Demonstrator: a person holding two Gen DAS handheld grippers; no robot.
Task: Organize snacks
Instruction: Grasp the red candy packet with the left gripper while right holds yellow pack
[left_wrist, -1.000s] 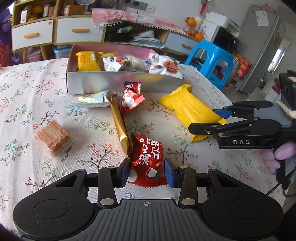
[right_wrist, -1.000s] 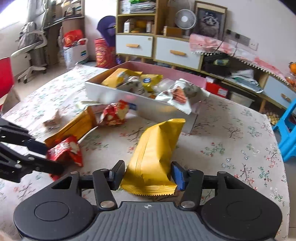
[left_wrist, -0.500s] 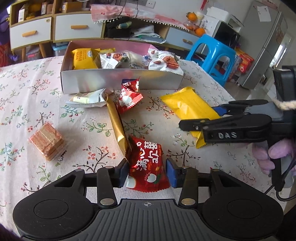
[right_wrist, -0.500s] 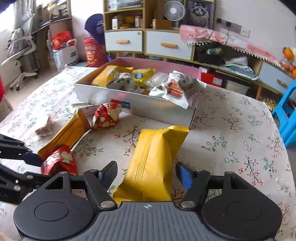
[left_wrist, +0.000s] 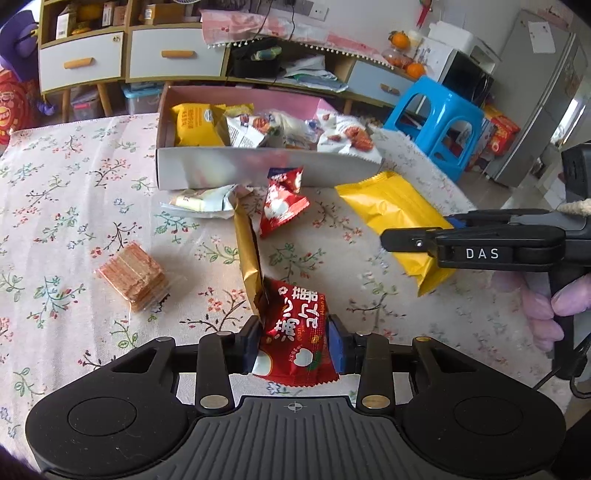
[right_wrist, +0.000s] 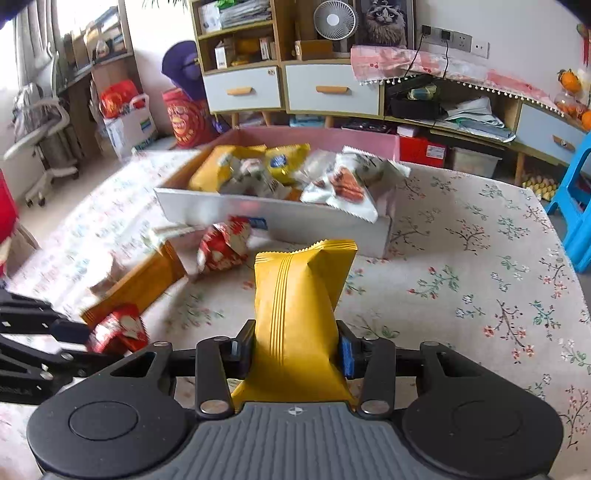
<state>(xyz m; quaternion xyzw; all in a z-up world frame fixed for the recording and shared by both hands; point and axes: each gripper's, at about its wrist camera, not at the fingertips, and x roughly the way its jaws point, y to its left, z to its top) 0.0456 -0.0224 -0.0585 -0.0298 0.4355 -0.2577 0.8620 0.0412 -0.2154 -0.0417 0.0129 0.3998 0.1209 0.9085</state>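
Ahead of both our grippers lies the flowered tablecloth (left_wrist: 66, 192), and at its far side the open box (left_wrist: 258, 171) holding several packets, its long side running across our view.

Our right gripper (right_wrist: 295, 350) is closing on the yellow packet (right_wrist: 299, 295), the pads pressing its sides. The packet's long axis runs straight away from the gripper toward the box, and its crimped far end is tilted upward (the near end is tucked under the gripper body). From the left wrist we see the same packet (left_wrist: 399, 221) well off to the right, slanting from the box corner toward the right gripper (left_wrist: 413, 236).

Our left gripper (left_wrist: 293, 343) is closing on the red packet (left_wrist: 295, 332), clamped at both edges, its long axis pointing away from the gripper. Just beyond it, touching, a long gold packet (left_wrist: 247, 254) points toward the box. To the left lies a wafer pack (left_wrist: 131, 277).
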